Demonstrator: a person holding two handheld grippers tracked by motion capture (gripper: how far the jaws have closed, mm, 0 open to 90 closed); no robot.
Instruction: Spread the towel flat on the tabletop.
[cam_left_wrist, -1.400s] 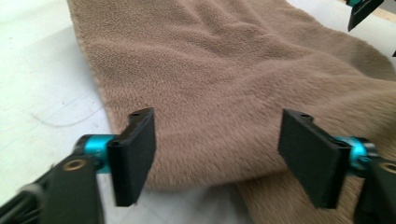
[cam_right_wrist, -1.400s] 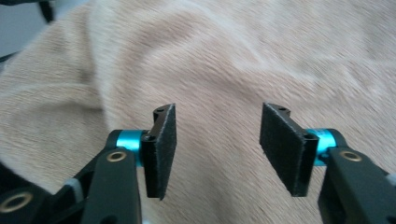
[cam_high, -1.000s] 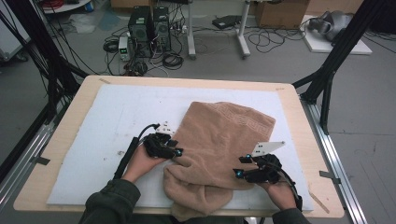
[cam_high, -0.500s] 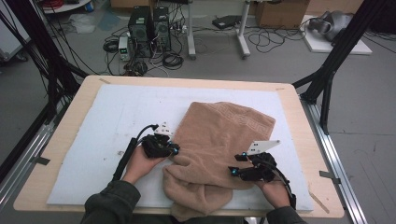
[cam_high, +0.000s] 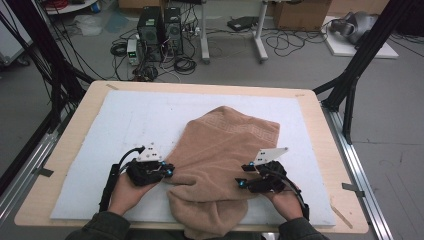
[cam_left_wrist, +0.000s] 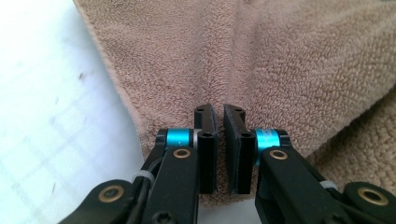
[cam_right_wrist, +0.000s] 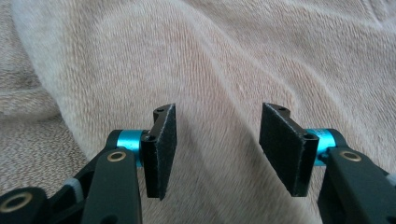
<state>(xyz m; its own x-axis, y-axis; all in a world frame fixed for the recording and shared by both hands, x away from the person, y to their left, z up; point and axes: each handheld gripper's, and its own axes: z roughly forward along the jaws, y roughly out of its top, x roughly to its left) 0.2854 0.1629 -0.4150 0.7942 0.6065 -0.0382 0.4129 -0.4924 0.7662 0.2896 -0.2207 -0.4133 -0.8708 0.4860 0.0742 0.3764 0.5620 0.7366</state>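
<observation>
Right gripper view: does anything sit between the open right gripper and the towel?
Nothing visible does. The right gripper stands open directly over the brown towel, with only bare terry cloth between and beyond its pads. No other object lies on the towel there.

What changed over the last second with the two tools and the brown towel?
The left tool has just been closing and is now shut at the towel's left edge; whether cloth is pinched between its pads is unclear. Its hand moved slightly away from the towel's middle. The right tool stayed open over the cloth, shifting only a little. The towel's bulk, the white mat and the table are as before.
</observation>
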